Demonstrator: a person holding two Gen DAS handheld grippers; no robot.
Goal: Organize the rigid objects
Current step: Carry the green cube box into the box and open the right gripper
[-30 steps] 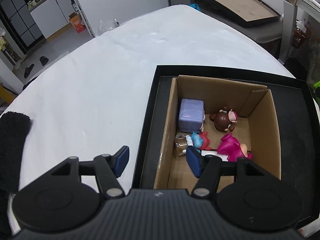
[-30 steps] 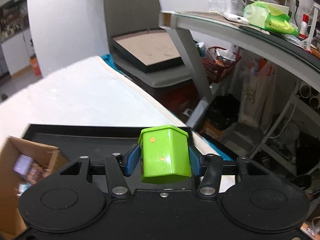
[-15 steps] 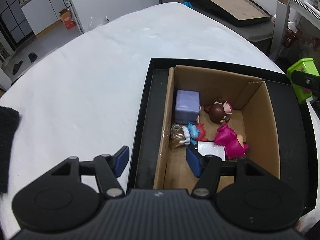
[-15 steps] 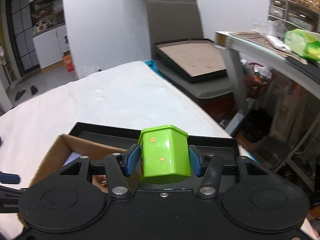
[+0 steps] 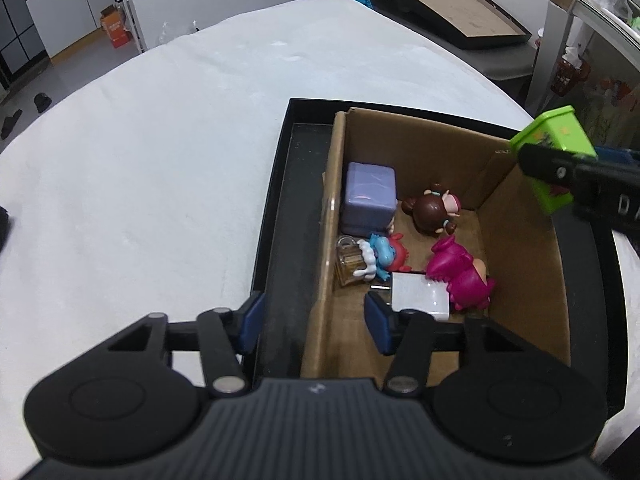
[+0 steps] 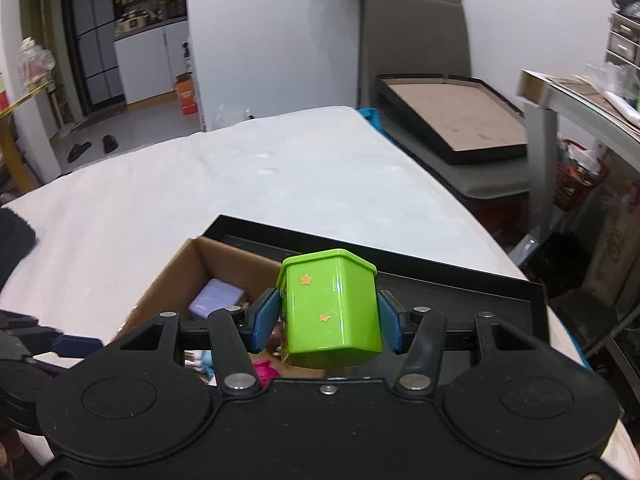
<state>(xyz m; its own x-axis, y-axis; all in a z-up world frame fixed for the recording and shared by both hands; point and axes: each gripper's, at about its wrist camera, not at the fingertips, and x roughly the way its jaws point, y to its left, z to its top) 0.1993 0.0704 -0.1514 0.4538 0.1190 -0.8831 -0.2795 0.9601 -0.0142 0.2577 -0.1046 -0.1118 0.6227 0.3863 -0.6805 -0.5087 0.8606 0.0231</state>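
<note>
While several small rigid things already lie inside the open brown cardboard box (image 5: 520, 264), we judge the sorting well advanced but unfinished: a lilac plastic cube (image 5: 370, 196), a brown-haired doll figurine (image 5: 432, 210), a blue and red toy figure (image 5: 384, 256), a small clear glass bottle (image 5: 350, 262), a magenta plastic figurine (image 5: 460, 276) and a flat white card (image 5: 418, 296) sit on its floor. What remains, as far as we can see, is the bright green hexagonal tin with orange stars (image 6: 334, 312), which our right gripper (image 6: 328, 322) clamps between its blue pads, hanging over the box's right wall at the right edge of the left wrist view. Our left gripper (image 5: 314, 322) is spread wide and carries nothing, its fingers straddling the box's left wall at lower centre. The box stands in a shallow black tray (image 5: 280, 208) on a table under a white cloth (image 5: 160, 160). Beyond, upper right, we see a grey chair (image 6: 416, 40) bearing another black tray, white walls, and a kitchen doorway at upper left
</note>
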